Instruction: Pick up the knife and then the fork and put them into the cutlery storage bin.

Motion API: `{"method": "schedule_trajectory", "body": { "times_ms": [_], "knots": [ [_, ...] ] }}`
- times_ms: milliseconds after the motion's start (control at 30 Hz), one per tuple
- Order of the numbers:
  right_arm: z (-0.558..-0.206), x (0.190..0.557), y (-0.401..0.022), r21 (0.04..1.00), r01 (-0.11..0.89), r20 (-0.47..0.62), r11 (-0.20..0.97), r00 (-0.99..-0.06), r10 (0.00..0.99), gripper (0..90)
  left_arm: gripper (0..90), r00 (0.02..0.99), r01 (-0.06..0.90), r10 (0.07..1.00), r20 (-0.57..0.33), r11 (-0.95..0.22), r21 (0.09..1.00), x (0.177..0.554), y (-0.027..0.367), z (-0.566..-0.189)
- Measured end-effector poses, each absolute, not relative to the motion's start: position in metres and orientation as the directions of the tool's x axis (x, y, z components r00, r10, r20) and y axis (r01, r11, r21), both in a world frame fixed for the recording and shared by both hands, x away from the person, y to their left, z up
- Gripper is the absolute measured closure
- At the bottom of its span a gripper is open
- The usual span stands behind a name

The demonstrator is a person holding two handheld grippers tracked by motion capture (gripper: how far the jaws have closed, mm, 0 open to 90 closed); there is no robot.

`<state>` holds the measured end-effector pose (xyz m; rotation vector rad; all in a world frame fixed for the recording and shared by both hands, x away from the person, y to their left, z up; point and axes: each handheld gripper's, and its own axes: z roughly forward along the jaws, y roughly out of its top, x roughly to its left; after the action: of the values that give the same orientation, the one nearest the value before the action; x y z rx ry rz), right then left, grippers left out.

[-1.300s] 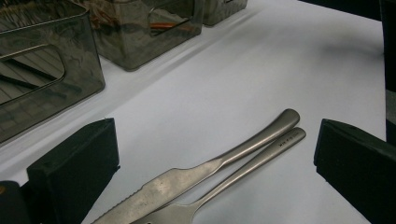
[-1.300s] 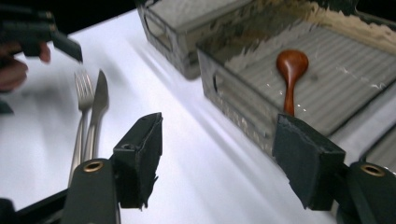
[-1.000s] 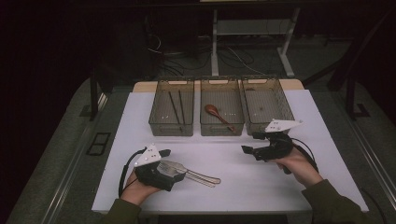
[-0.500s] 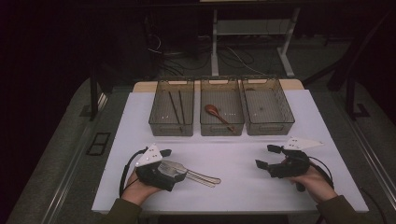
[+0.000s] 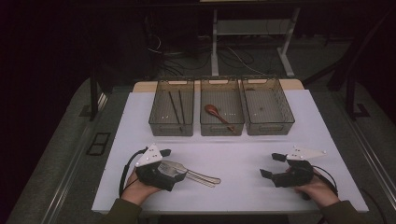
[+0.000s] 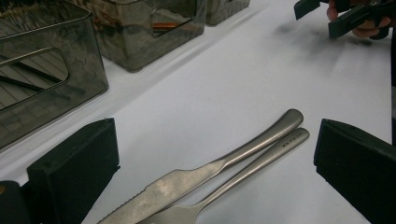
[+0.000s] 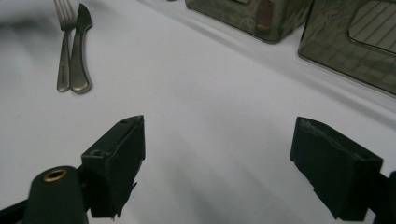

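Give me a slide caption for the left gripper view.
Open left gripper straddling a knife and fork on the white table.

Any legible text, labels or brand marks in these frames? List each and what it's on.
Fork handle: a small stamped mark near its end, too small and blurred to read.
Knife: no marking seen.
Three bins, left gripper, right gripper: no readable text.
No legible text anywhere.
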<state>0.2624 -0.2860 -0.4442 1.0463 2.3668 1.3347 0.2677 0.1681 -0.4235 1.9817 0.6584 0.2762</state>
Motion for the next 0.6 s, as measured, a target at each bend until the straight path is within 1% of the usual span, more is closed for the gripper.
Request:
{"method": "schedule_trajectory", "body": {
  "times_ms": [100, 233, 267, 300, 400, 433, 467, 500, 600],
  "knots": [
    [-0.445, 0.262, -0.288, 0.81, 0.474, 0.13, 0.344, -0.718, 0.684, 16.8, 0.0, 0.826, 0.331, 0.558, -0.079, -0.366, 0.87, 0.269, 0.168, -0.423],
    [-0.446, 0.263, -0.287, 0.804, 0.482, 0.135, 0.348, -0.718, 0.683, 16.8, 3.0, 0.827, 0.332, 0.557, -0.076, -0.375, 0.866, 0.27, 0.171, -0.423],
    [-0.446, 0.263, -0.287, 0.803, 0.482, 0.134, 0.351, -0.719, 0.682, 16.8, 8.8, 0.825, 0.334, 0.561, -0.073, -0.379, 0.863, 0.271, 0.172, -0.423],
    [-0.446, 0.263, -0.286, 0.801, 0.481, 0.131, 0.356, -0.721, 0.681, 16.8, 8.8, 0.823, 0.335, 0.563, -0.072, -0.38, 0.862, 0.271, 0.173, -0.423],
    [-0.447, 0.263, -0.286, 0.797, 0.483, 0.13, 0.364, -0.725, 0.677, 16.8, 21.2, 0.816, 0.346, 0.575, -0.061, -0.401, 0.848, 0.273, 0.177, -0.421],
    [-0.447, 0.262, -0.286, 0.793, 0.484, 0.129, 0.369, -0.726, 0.675, 16.8, 21.2, 0.814, 0.347, 0.577, -0.058, -0.406, 0.845, 0.274, 0.178, -0.42],
    [-0.447, 0.262, -0.286, 0.794, 0.483, 0.127, 0.37, -0.726, 0.676, 16.8, 26.4, 0.813, 0.35, 0.579, -0.056, -0.41, 0.843, 0.274, 0.178, -0.42],
    [-0.447, 0.261, -0.287, 0.791, 0.483, 0.126, 0.374, -0.729, 0.673, 16.8, 36.7, 0.814, 0.355, 0.579, -0.056, -0.417, 0.837, 0.276, 0.179, -0.419],
    [-0.448, 0.262, -0.287, 0.788, 0.486, 0.126, 0.378, -0.729, 0.673, 16.8, 52.1, 0.814, 0.369, 0.578, -0.061, -0.433, 0.823, 0.279, 0.179, -0.42]
  ]
}}
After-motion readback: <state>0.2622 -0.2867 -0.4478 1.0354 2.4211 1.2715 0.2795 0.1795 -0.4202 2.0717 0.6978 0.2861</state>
